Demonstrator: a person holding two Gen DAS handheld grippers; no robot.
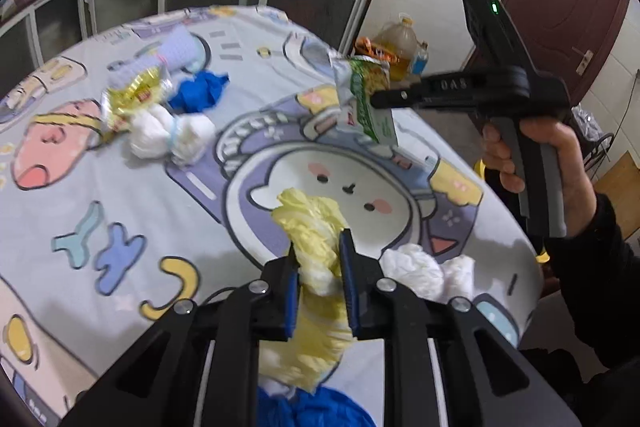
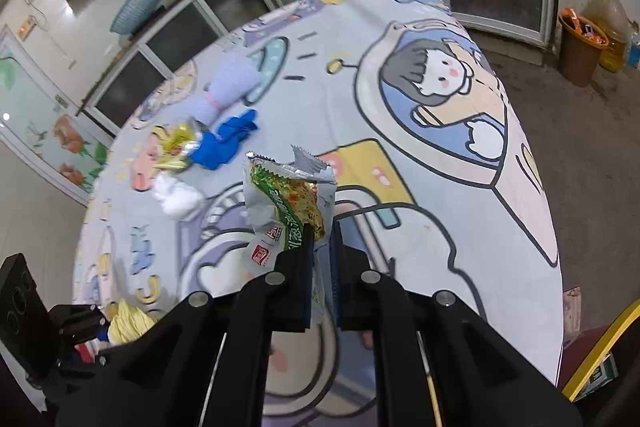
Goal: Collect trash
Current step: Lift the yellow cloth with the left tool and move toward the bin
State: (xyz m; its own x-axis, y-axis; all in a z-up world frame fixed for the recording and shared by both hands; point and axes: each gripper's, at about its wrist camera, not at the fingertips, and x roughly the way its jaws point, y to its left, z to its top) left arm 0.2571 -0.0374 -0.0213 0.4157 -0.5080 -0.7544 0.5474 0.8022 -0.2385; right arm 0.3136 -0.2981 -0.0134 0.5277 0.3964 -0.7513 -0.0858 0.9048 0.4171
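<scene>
My left gripper (image 1: pixel 320 251) is shut on a crumpled yellow wad (image 1: pixel 312 223), held just above the cartoon-print tablecloth (image 1: pixel 120 211). My right gripper (image 2: pixel 322 231) is shut on the lower edge of a torn green and silver snack wrapper (image 2: pixel 284 195), which stands up above the table. From the left wrist view, that wrapper (image 1: pixel 366 95) hangs at the right gripper's (image 1: pixel 376 99) tip, with a hand around its grey handle (image 1: pixel 540 171). More trash lies on the cloth: a white tissue wad (image 1: pixel 172 135), a blue wad (image 1: pixel 200 91) and a yellow clear wrapper (image 1: pixel 132 95).
A white crumpled tissue (image 1: pixel 424 271) lies right of the left gripper, and blue material (image 1: pixel 312 411) sits under it. A lavender cloth roll (image 1: pixel 176 55) lies at the far side. On the floor by the cabinets stand an orange bin (image 2: pixel 580 47) and an oil jug (image 2: pixel 608 23).
</scene>
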